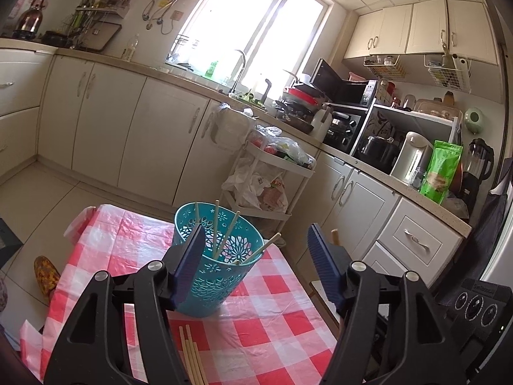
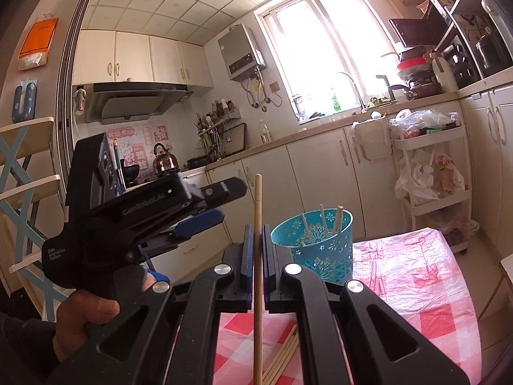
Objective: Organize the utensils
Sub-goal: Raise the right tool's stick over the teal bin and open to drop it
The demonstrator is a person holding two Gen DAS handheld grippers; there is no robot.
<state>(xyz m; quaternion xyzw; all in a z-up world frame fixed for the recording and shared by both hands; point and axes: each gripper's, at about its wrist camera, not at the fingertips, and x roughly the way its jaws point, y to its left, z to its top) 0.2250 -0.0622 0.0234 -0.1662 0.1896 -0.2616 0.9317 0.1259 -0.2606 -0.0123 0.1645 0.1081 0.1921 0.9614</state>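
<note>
The right tool (image 2: pixel 255 240) fills the bottom of its own view, its two blue pads pressed shut on a single chopstick (image 2: pixel 257 276) that stands nearly upright between them, its top end rising above the pads. The left tool (image 1: pixel 253 253) has its blue fingers (image 1: pixel 190 256) spread wide with nothing gripped; in its own view the nearer pad overlaps the basket's side, though whether it touches is hard to tell through the fisheye. In the right view that tool is held up at the left by a hand (image 2: pixel 86 317).

Below both lies the tabletop (image 1: pixel 272 320), covered in a red-and-white checked plastic cloth. A teal basket (image 1: pixel 211 276) with a cut-out flower pattern stands upright on it. Four or so chopsticks lean inside the basket (image 1: pixel 224 240), their ends poking past the rim. A small bundle of loose chopsticks (image 1: pixel 192 356) lies flat on the cloth, near the basket on the camera's side.
</note>
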